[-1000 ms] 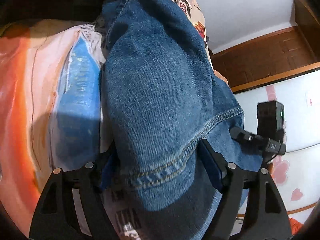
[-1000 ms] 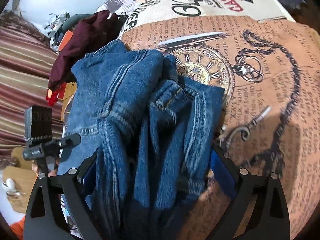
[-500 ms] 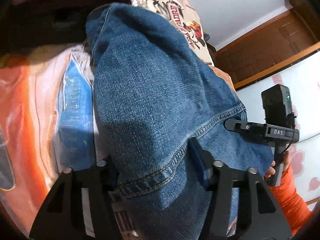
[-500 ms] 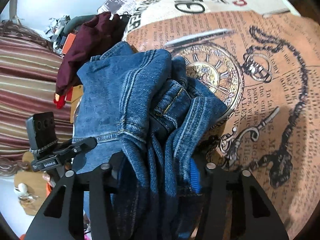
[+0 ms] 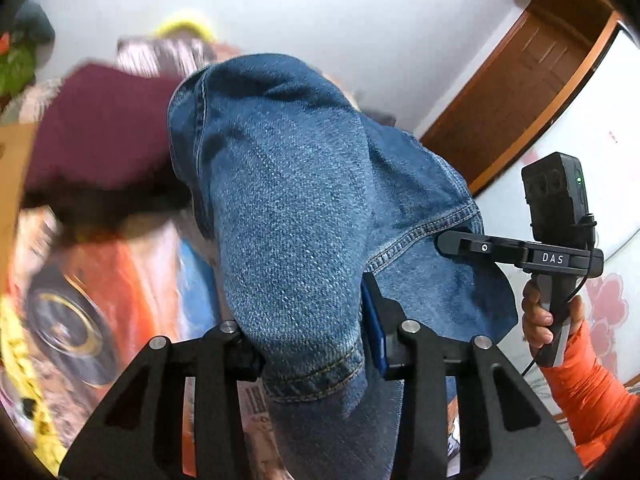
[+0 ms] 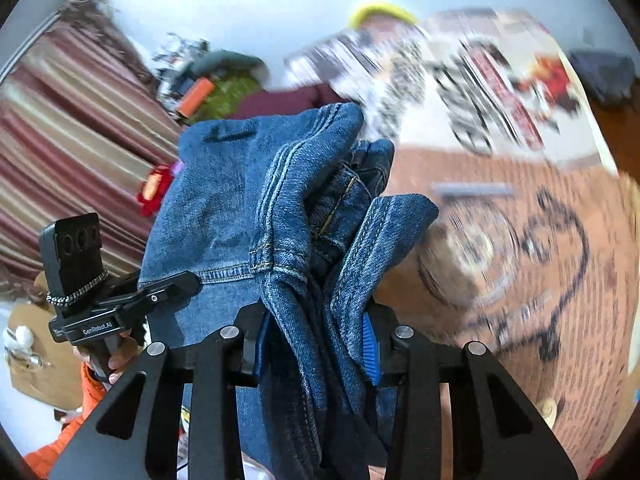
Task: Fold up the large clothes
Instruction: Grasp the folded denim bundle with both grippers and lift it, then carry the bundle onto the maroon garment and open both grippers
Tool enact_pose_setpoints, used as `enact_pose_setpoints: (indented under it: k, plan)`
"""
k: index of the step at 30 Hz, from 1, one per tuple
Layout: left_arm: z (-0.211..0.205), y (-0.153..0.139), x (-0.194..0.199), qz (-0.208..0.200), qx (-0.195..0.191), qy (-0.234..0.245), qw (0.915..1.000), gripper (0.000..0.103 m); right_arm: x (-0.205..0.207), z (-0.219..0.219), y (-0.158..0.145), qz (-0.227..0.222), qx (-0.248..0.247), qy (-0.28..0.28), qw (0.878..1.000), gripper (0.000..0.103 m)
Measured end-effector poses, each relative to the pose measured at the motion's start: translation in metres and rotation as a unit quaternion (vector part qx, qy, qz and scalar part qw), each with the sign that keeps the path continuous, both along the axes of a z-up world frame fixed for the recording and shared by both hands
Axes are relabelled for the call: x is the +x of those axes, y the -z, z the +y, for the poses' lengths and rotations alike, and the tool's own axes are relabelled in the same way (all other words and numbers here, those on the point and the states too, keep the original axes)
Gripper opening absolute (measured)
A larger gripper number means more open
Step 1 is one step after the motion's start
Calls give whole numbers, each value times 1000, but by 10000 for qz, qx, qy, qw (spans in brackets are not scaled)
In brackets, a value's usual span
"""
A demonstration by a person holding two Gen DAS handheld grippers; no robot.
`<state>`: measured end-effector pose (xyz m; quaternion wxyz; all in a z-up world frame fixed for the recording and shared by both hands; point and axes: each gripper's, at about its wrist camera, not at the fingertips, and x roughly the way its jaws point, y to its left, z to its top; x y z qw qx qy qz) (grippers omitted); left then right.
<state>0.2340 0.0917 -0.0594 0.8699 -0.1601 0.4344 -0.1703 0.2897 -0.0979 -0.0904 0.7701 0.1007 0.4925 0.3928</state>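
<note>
Our left gripper [image 5: 312, 344] clamps the hem of the blue jeans [image 5: 296, 208]; our right gripper [image 6: 316, 332] clamps bunched denim layers. We should keep both grips level and lay the fold flat on the printed bedspread [image 6: 560, 264].

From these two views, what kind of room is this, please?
Probably a bedroom in a home. The jeans are held over a printed bedspread, with striped curtains on one side and a wooden door on the other.
</note>
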Motion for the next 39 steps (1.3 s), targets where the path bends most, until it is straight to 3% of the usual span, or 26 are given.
enact_pose_setpoints:
  k: [8,15,18,21,25,30,32,35,39]
  plan:
    - [47,-87,16,-953,360,-442,9938,39,29,55,-71,-908,407,-201,9948,33]
    - [107,-105,75,-1053,386,-753,9908,39,81,119,-90,-1251,493,-167,9908,33]
    - [141,-93,109,-955,286,-951,9905,39,108,148,-79,-1217,453,-105,9915,33]
    - [177,-66,152,-609,81,-1216,9907,39,136,178,-60,-1004,306,-8,9945,33]
    - [225,-5,186,18,44,-1482,9889,41,178,216,-15,-615,-9,69,9981,34]
    - [251,79,217,974,144,-1681,9808,53,211,246,57,-129,-743,151,9970,42]
    - [251,85,215,823,285,-1562,9839,62,215,248,63,-202,-933,102,9954,46]
    - [246,77,214,726,479,-1486,9851,63,210,238,56,-407,-997,-14,9942,48]
    - [233,60,200,619,983,-1608,9801,63,189,222,29,-587,-1180,83,9912,48]
